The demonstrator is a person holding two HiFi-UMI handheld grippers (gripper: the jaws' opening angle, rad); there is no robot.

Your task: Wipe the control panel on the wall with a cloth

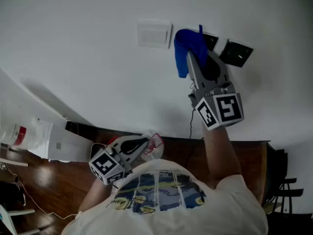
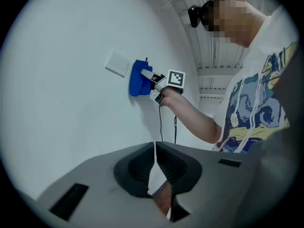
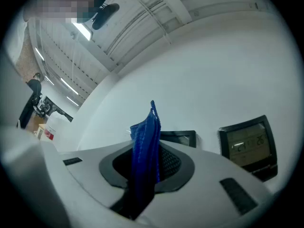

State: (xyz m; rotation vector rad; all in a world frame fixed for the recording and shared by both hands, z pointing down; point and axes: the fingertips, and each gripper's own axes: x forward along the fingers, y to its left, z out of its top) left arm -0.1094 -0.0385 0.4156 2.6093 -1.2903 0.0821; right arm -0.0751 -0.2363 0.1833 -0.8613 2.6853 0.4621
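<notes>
A blue cloth [image 1: 185,49] hangs against the white wall, with my right gripper [image 1: 193,54] shut on it. The cloth covers part of a small black control panel [image 1: 211,40]. A second black panel with a lit display [image 1: 236,53] sits just to its right. In the right gripper view the cloth [image 3: 146,148] stands up between the jaws of the right gripper [image 3: 147,171], in front of the small panel [image 3: 179,138] and beside the display panel [image 3: 248,144]. My left gripper [image 1: 145,146] is held low near the person's chest, shut and empty. Its view shows the cloth [image 2: 139,79] from the side.
A white switch plate [image 1: 154,34] is on the wall left of the cloth. A black cable [image 1: 191,124] runs down the wall. Below lies brown wooden floor [image 1: 58,180], with white containers [image 1: 29,136] at the left and a black chair [image 1: 282,180] at the right.
</notes>
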